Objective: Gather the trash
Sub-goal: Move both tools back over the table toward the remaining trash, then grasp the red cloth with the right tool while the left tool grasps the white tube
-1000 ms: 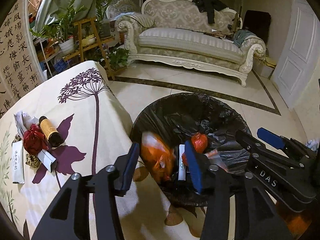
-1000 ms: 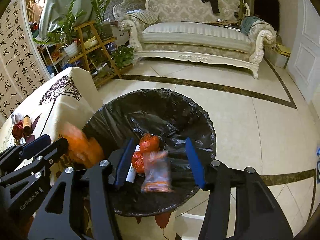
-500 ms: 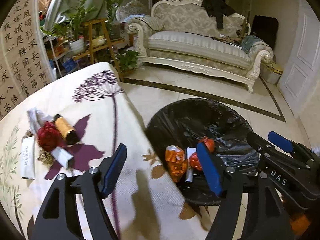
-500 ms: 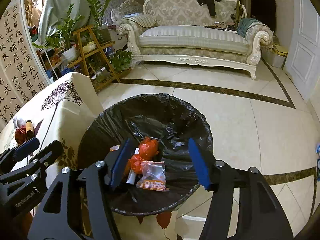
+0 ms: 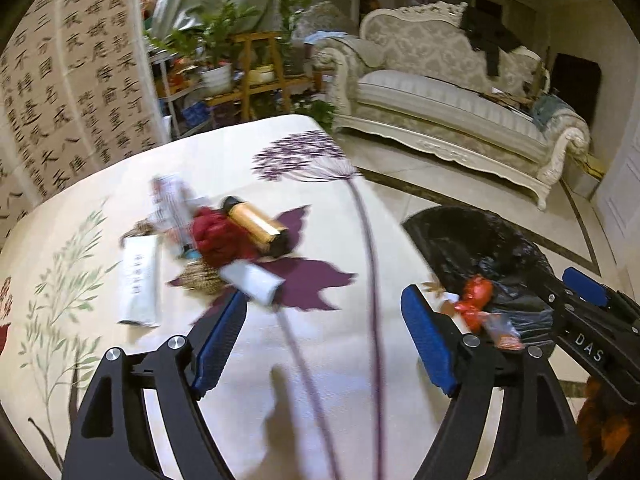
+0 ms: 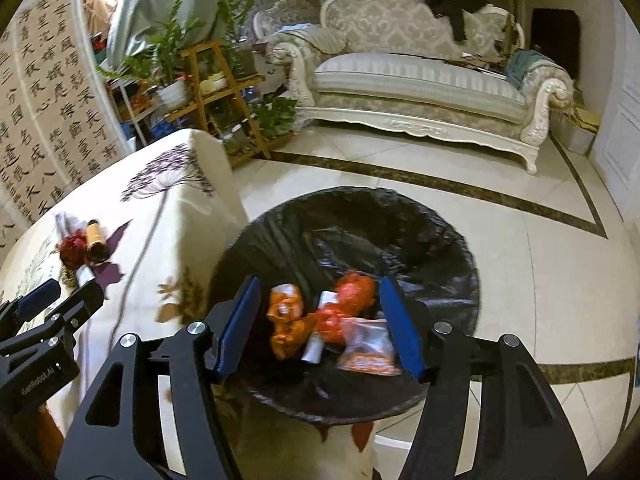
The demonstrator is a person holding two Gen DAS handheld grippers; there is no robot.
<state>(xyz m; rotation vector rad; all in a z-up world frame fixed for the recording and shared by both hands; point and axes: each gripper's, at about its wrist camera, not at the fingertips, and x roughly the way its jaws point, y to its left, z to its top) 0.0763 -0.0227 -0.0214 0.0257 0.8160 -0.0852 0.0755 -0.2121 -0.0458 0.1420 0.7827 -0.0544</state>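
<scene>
My left gripper [image 5: 324, 308] hovers over the flowered tablecloth [image 5: 320, 380], its jaws opening with nothing between them. Just beyond its tips lies a trash pile: a white tube [image 5: 254, 282], a red crumpled wrapper [image 5: 218, 236], a gold and black bottle [image 5: 256, 226], a white packet [image 5: 140, 284] and blurred paper [image 5: 170, 200]. My right gripper [image 6: 320, 292] hangs open and empty above the black-bagged bin [image 6: 400, 232]. In the bin lie an orange wrapper [image 6: 288, 324], a red wrapper [image 6: 352, 292], a white tube [image 6: 316, 346] and a clear orange packet [image 6: 366, 346].
The bin [image 5: 480, 240] stands on the tiled floor against the table's right edge. A cream sofa [image 6: 420, 80] is at the back, and a wooden plant stand [image 6: 208, 92] behind the table. A calligraphy screen [image 5: 60, 100] closes the left side.
The left gripper dropped an orange wrapper into the bin, swung left over the table and opened wider. The right gripper released the clear orange packet, which now lies in the bin.
</scene>
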